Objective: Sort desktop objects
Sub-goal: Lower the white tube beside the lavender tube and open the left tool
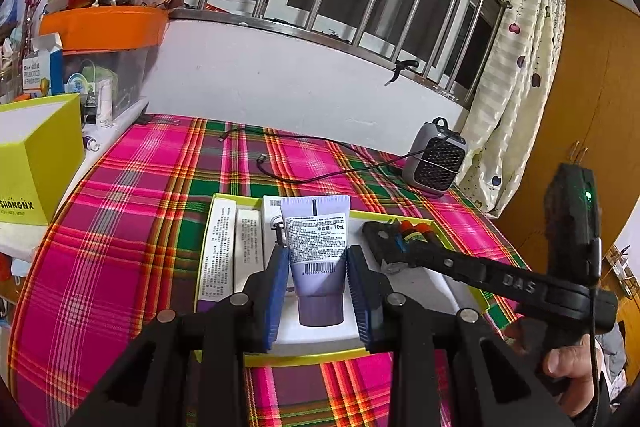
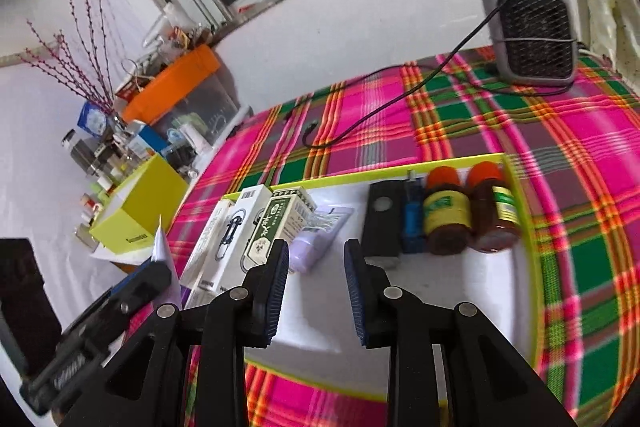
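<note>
The left gripper [image 1: 318,275] pinches a lilac tube [image 1: 316,247] by its sides, cap toward the camera, above the white-floored tray [image 2: 440,287]. The right gripper [image 2: 316,267] is spread with nothing between its pads. The soft tube could slip or squash if the pinch shifts, landing crooked on the boxes [image 1: 236,247] beside it. Its label reads "10mL". Farther off, two brown bottles [image 2: 472,215] sit at the tray's edge; the yellow box [image 1: 36,163] reads "SHANGNX".

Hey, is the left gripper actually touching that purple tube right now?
Touching. In the left wrist view the left gripper has both blue pads pressed against the sides of the purple tube, no gap showing on either side, holding it above the tray.
</note>
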A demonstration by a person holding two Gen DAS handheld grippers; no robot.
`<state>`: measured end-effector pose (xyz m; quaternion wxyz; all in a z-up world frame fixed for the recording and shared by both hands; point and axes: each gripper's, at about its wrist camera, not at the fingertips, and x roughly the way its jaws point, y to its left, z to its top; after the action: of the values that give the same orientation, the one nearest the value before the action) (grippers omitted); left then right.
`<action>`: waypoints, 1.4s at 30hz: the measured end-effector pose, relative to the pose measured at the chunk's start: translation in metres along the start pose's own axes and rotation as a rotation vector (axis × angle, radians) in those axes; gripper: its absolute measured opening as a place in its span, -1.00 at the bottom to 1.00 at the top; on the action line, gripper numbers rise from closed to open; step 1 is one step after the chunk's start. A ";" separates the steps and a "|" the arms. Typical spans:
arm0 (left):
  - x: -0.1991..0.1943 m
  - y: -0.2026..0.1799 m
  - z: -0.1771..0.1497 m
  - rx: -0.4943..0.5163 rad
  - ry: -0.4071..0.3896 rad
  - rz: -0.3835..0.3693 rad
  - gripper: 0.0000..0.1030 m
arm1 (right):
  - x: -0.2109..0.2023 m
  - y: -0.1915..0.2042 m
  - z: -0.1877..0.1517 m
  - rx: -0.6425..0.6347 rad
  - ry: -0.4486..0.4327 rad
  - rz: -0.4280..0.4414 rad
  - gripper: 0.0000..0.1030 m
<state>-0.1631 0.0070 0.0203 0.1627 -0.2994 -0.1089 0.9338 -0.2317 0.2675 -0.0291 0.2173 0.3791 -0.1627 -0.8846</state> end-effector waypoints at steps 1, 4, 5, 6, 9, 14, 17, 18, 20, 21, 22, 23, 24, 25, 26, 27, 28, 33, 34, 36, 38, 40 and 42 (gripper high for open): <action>0.000 -0.002 0.000 0.003 -0.001 -0.003 -0.41 | -0.004 -0.002 -0.002 0.001 -0.008 0.000 -0.41; 0.001 -0.007 0.001 0.008 0.004 -0.012 -0.41 | -0.015 -0.010 -0.006 0.010 -0.026 0.005 -0.41; 0.001 -0.009 0.001 0.011 0.006 -0.010 -0.41 | -0.018 -0.012 -0.007 0.013 -0.029 0.006 -0.41; 0.002 -0.010 0.001 0.013 0.009 -0.010 -0.41 | -0.021 -0.014 -0.008 0.014 -0.034 0.007 -0.41; 0.007 -0.016 0.001 0.011 0.029 -0.014 -0.41 | -0.028 -0.019 -0.010 0.025 -0.044 0.013 -0.41; 0.016 -0.029 0.001 0.022 0.063 -0.008 -0.41 | -0.040 -0.027 -0.010 0.036 -0.069 0.013 -0.41; 0.022 -0.037 0.004 0.028 0.075 -0.007 -0.41 | -0.045 -0.031 -0.010 0.045 -0.082 0.021 -0.41; 0.026 -0.040 0.006 0.030 0.080 -0.007 -0.41 | -0.047 -0.031 -0.009 0.044 -0.087 0.020 -0.41; 0.033 -0.043 0.008 0.026 0.093 -0.012 -0.41 | -0.049 -0.032 -0.010 0.044 -0.092 0.021 -0.41; 0.038 -0.045 0.010 0.021 0.100 -0.013 -0.41 | -0.051 -0.033 -0.009 0.046 -0.096 0.023 -0.41; 0.041 -0.046 0.010 0.019 0.105 -0.014 -0.41 | -0.051 -0.033 -0.009 0.047 -0.098 0.024 -0.41; 0.046 -0.047 0.011 0.015 0.112 -0.016 -0.41 | -0.052 -0.034 -0.008 0.049 -0.101 0.025 -0.41; 0.050 -0.048 0.012 0.011 0.119 -0.019 -0.41 | -0.054 -0.035 -0.008 0.052 -0.105 0.026 -0.41; 0.053 -0.050 0.013 0.008 0.125 -0.022 -0.41 | -0.055 -0.036 -0.008 0.056 -0.109 0.027 -0.41; 0.057 -0.051 0.013 0.005 0.131 -0.023 -0.41 | -0.056 -0.038 -0.007 0.060 -0.111 0.029 -0.41; 0.061 -0.052 0.014 0.004 0.136 -0.024 -0.41 | -0.057 -0.039 -0.007 0.066 -0.115 0.030 -0.41; 0.064 -0.053 0.014 0.003 0.140 -0.026 -0.41 | -0.058 -0.041 -0.006 0.070 -0.118 0.031 -0.41; 0.082 -0.057 0.015 0.003 0.162 -0.007 -0.41 | -0.060 -0.047 -0.005 0.091 -0.123 0.035 -0.41; 0.085 -0.058 0.015 0.003 0.167 -0.001 -0.41 | -0.061 -0.047 -0.005 0.092 -0.125 0.036 -0.41; 0.092 -0.058 0.013 -0.002 0.180 0.010 -0.41 | -0.063 -0.048 -0.005 0.094 -0.129 0.039 -0.41; 0.097 -0.058 0.012 -0.005 0.187 0.022 -0.41 | -0.064 -0.049 -0.005 0.097 -0.130 0.041 -0.41; 0.101 -0.058 0.011 -0.009 0.193 0.032 -0.41 | -0.064 -0.049 -0.005 0.100 -0.131 0.044 -0.41; 0.105 -0.058 0.010 -0.010 0.198 0.043 -0.41 | -0.065 -0.050 -0.005 0.104 -0.131 0.046 -0.41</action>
<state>-0.2359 0.0986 -0.0087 0.1509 -0.3935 -0.0904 0.9023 -0.2007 0.3423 -0.0163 0.2065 0.3271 -0.2308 -0.8928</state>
